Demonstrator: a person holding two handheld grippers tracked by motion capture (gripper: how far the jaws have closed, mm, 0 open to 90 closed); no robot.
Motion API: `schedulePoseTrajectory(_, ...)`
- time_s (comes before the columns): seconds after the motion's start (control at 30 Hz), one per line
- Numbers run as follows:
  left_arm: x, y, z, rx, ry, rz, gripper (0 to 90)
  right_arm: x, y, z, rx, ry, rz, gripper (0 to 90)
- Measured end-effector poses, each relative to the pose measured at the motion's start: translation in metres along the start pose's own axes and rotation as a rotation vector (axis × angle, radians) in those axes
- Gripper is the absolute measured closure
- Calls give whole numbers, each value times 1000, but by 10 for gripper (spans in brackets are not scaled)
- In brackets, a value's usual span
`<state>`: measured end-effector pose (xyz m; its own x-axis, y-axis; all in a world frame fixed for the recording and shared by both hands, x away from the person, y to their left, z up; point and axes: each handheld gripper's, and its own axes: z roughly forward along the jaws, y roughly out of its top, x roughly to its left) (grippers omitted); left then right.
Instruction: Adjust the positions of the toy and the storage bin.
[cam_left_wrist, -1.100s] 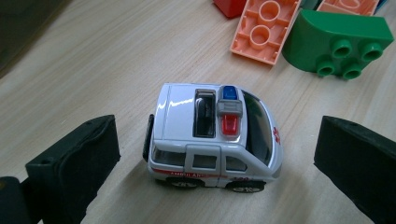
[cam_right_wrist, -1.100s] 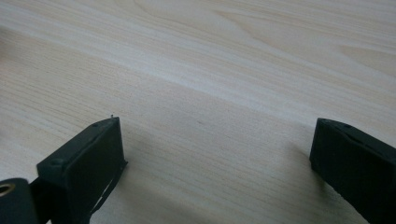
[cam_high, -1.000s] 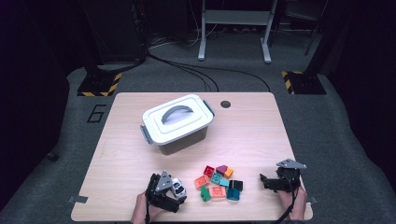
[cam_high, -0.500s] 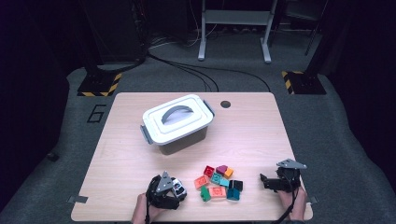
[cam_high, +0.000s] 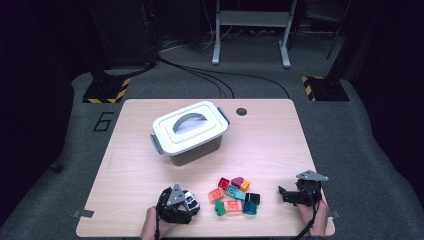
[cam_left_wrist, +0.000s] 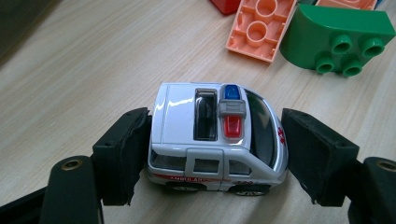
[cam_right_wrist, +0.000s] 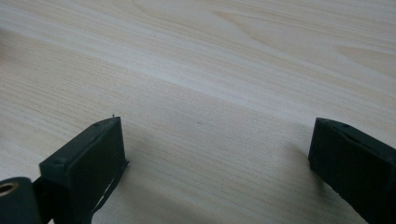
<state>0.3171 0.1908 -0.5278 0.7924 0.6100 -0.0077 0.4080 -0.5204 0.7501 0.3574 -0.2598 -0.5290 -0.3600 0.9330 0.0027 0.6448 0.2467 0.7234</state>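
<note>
A white toy ambulance (cam_left_wrist: 215, 140) with a red and blue roof light stands on the wooden table (cam_high: 270, 140) near its front edge. My left gripper (cam_left_wrist: 215, 154) has just been closing, and its black pads (cam_left_wrist: 123, 154) now press on the ambulance's two ends. From above, the left gripper (cam_high: 191, 202) lies at the front left, just left of a pile of bricks (cam_high: 233, 195). At the front right, my right gripper (cam_high: 283, 194) rests low over bare wood. Its jaws (cam_right_wrist: 217, 158) stand wide apart with nothing between them.
A grey lidded box (cam_high: 190, 132) with a handle sits at the table's middle back. A green brick (cam_left_wrist: 336, 39) and an orange brick (cam_left_wrist: 261, 25) lie just beyond the ambulance. A round hole (cam_high: 241, 111) marks the table's far edge.
The left gripper's jaws look narrower around the white toy ambulance than a second ago. Both hands stay where they were.
</note>
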Motion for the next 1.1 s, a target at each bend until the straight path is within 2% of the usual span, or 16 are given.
schedulePoseTrajectory(0.37,7,5,-13,-37,17,-14,261,0,0,0,1,0,1,30)
schedulePoseTrajectory(0.4,11,5,-17,-54,20,-25,261,0,0,0,0,0,1,30)
schedulePoseTrajectory(0.6,22,4,-28,-68,48,-48,261,0,0,0,0,-1,0,30)
schedulePoseTrajectory(0.73,31,0,-35,-84,72,-78,261,0,0,0,0,0,1,30)
schedulePoseTrajectory(1.1,54,-9,-52,-88,133,-123,261,0,0,0,0,-1,1,30)
